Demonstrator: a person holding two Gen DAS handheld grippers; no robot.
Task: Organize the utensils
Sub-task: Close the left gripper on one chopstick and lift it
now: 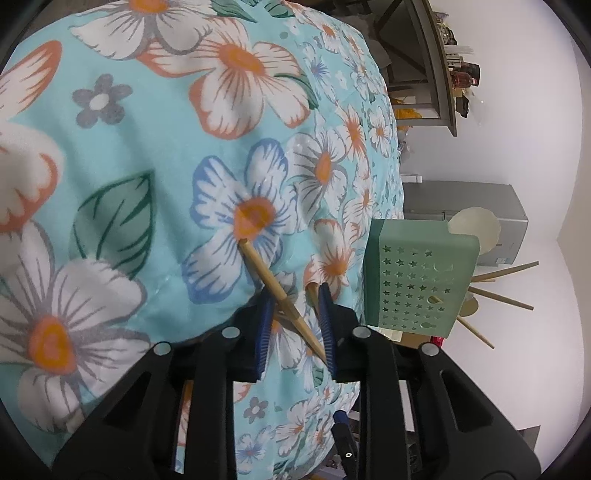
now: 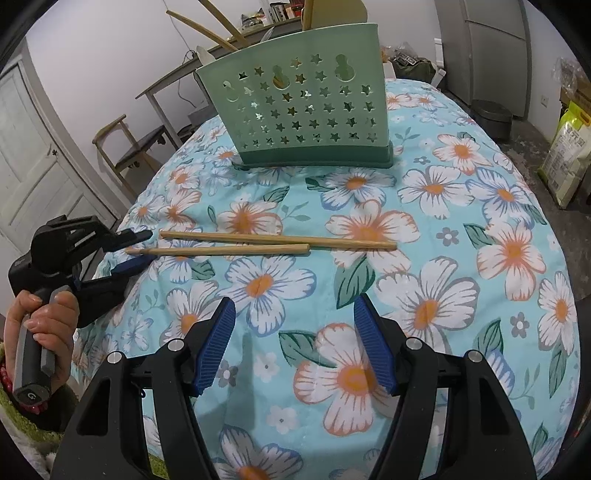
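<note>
Two chopsticks (image 2: 279, 240) lie side by side on the flowered tablecloth (image 2: 461, 258), in front of the green star-holed holder (image 2: 303, 114), which stands upright with more chopsticks in it. Left gripper (image 2: 138, 251) is at the thin tip of the nearer chopstick (image 1: 282, 295) — fingers narrow, tip between them, pads not clearly pressing. Right gripper (image 2: 295, 328) hovers over the cloth — fingers wide, nothing in them.

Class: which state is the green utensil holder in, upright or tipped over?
Upright. In the right wrist view the green utensil holder stands on its darker base on the floral tablecloth, open top upward, with chopsticks poking out.
</note>
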